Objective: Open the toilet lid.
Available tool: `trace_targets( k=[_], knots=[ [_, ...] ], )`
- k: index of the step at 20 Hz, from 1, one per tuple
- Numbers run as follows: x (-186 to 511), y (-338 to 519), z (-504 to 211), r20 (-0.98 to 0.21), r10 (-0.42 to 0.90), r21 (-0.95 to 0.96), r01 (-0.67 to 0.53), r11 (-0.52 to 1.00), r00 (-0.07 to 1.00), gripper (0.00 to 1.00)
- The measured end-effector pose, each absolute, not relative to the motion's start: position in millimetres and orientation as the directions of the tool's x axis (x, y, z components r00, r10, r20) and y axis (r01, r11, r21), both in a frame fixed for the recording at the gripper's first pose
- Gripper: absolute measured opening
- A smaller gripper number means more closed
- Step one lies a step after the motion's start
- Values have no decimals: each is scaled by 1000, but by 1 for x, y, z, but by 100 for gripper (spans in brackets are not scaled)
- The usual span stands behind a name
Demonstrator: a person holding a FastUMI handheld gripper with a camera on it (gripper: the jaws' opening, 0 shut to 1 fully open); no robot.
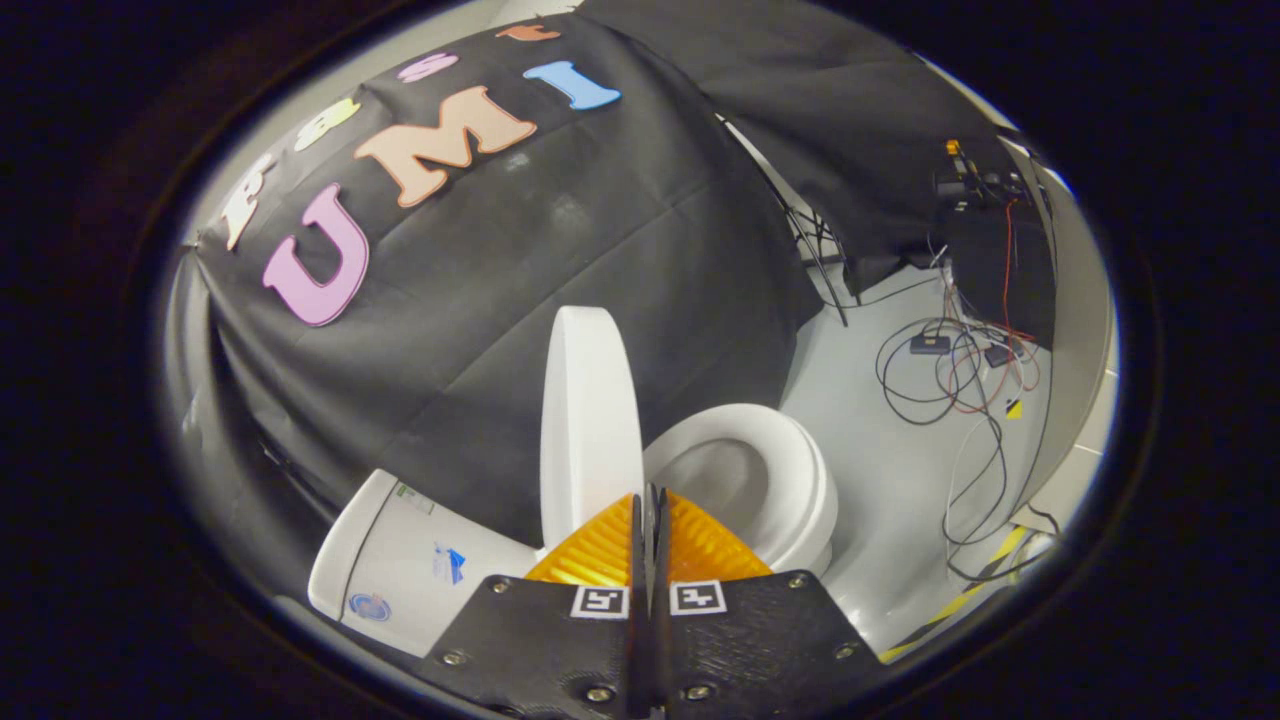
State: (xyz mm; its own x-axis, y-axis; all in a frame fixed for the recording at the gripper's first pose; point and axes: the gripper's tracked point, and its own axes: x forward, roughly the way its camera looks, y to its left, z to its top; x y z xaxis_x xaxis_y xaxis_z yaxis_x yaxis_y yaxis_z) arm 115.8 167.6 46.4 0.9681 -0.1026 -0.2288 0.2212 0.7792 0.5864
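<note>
The grey floor (890, 480) spreads to the right with tangled cables (950, 380) far off, the white toilet (760, 490) sits just ahead with its lid (590, 420) standing upright left of the open seat, and the gripper (652, 520) has its fingers pressed together, holding nothing.

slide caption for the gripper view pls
Gripper shut and empty before the raised toilet lid, bowl seat exposed.

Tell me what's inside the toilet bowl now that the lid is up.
The lid stands raised beside the seat. Inside the bowl only bare white wall shows; its bottom is covered by the shut gripper just in front.
</note>
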Motion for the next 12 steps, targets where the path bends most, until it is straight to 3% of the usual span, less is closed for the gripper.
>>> trace_targets(
  k=[12],
  knots=[
    [108,200,75,-177,-88,503,167,848,980,1]
  ],
)
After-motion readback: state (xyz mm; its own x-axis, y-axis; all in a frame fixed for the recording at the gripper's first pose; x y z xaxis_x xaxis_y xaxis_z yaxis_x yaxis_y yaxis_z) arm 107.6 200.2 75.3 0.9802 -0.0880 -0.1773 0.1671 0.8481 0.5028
